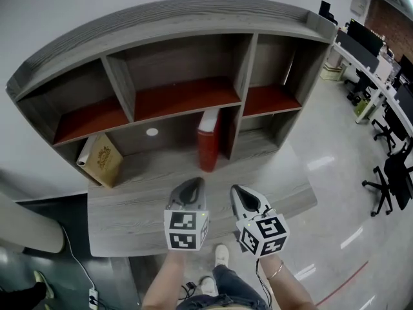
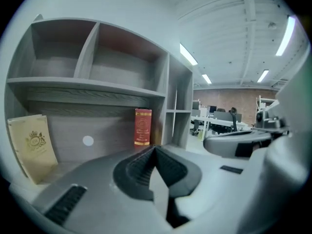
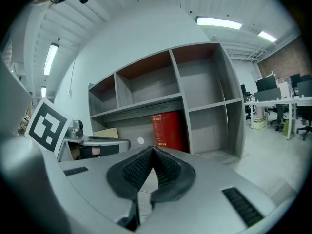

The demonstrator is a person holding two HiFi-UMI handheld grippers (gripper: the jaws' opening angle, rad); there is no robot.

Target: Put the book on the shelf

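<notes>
The red book (image 1: 208, 141) stands upright in the shelf's (image 1: 181, 102) lower middle compartment, against the right divider. It also shows as the red book (image 2: 143, 126) straight ahead in the left gripper view and as the red book (image 3: 168, 130) in the right gripper view. My left gripper (image 1: 191, 187) hovers over the desk in front of the book, shut with nothing in it; its tips (image 2: 155, 147) meet. My right gripper (image 1: 242, 196) hangs beside it, a little to the right, also shut and empty, its tips (image 3: 153, 149) together.
A tan book (image 1: 103, 160) leans in the lower left compartment. A white round grommet (image 1: 151, 132) sits in the back panel. The grey desk (image 1: 129, 218) ends just in front of the grippers. Office desks and black chairs (image 1: 387, 179) stand at the right.
</notes>
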